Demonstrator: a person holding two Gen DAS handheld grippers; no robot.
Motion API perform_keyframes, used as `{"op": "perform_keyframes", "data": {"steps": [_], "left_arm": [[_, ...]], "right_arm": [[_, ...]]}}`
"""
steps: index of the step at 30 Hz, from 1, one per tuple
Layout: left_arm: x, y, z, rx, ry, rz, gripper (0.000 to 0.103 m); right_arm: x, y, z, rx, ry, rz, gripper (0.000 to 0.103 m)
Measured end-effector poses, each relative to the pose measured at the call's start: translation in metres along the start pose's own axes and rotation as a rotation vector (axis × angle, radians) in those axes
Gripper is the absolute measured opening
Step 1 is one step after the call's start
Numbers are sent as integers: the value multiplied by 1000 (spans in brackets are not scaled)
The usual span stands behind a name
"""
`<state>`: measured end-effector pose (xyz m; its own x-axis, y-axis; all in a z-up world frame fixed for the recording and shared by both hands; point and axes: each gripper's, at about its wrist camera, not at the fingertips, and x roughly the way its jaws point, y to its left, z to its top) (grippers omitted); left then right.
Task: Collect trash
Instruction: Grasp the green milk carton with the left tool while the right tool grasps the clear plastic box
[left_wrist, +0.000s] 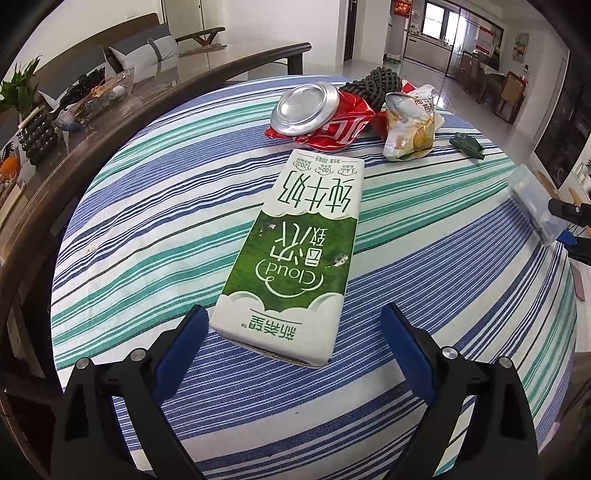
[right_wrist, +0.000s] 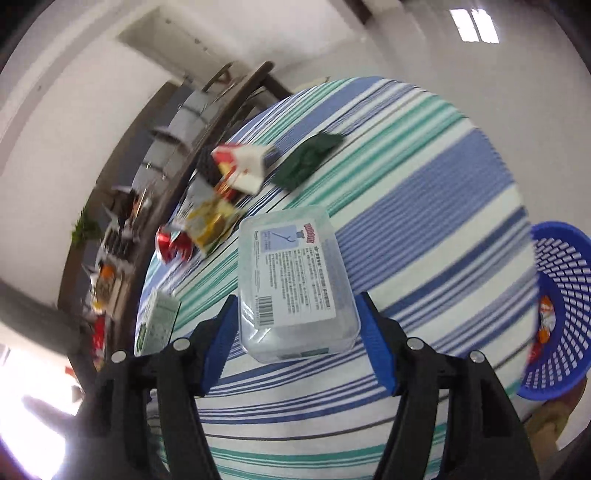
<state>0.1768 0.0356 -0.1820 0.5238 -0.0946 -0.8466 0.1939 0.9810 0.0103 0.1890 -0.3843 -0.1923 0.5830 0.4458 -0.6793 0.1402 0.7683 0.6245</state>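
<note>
A green and white milk carton (left_wrist: 295, 254) lies flat on the striped tablecloth (left_wrist: 147, 221). My left gripper (left_wrist: 293, 325) is open, its blue pads either side of the carton's near end without touching. Beyond it lie a crushed red can (left_wrist: 317, 114), a yellow snack bag (left_wrist: 410, 125) and a dark green wrapper (left_wrist: 467, 144). My right gripper (right_wrist: 295, 317) is shut on a clear plastic box (right_wrist: 293, 280) and holds it above the table; the box also shows in the left wrist view (left_wrist: 532, 203). The carton (right_wrist: 157, 321) and green wrapper (right_wrist: 308, 158) show in the right wrist view.
A blue plastic basket (right_wrist: 557, 310) with some trash inside stands off the table's right edge. A dark wooden bench rail (left_wrist: 110, 140) curves along the table's left. A black netted object (left_wrist: 376, 86) lies behind the can. A glass bowl (left_wrist: 107, 92) sits on the side table.
</note>
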Motion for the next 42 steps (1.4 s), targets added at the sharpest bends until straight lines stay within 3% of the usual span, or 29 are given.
{"op": "perform_keyframes", "data": {"steps": [2, 9, 11, 16, 21, 24, 29, 31, 33, 39, 42], "left_arm": [[0, 0, 0, 0, -2, 3, 93], [-1, -1, 2, 9, -12, -7, 93], [-1, -2, 6, 21, -16, -24, 93], [10, -5, 22, 56, 3, -82, 93], [14, -15, 39, 112, -16, -72, 90], [21, -15, 46, 123, 0, -64, 77], [22, -8, 49, 94, 3, -63, 55], [21, -5, 48, 87, 1, -68, 53], [19, -2, 47, 74, -2, -69, 51], [8, -2, 38, 25, -8, -143, 48], [2, -13, 28, 25, 1, -196, 48]], "right_arm": [[-5, 0, 2, -37, -15, -43, 64], [8, 82, -40, -577, -14, -269, 63], [17, 94, -54, -652, 30, -288, 63], [24, 96, -40, -604, 82, -358, 83], [38, 95, -8, -450, 191, -400, 88], [55, 91, 3, -348, 248, -410, 89], [73, 94, 11, -299, 262, -456, 88], [76, 97, 8, -317, 270, -482, 86], [74, 101, 4, -354, 263, -500, 72], [48, 113, -16, -475, 273, -441, 69], [40, 118, -33, -576, 332, -431, 69]]}}
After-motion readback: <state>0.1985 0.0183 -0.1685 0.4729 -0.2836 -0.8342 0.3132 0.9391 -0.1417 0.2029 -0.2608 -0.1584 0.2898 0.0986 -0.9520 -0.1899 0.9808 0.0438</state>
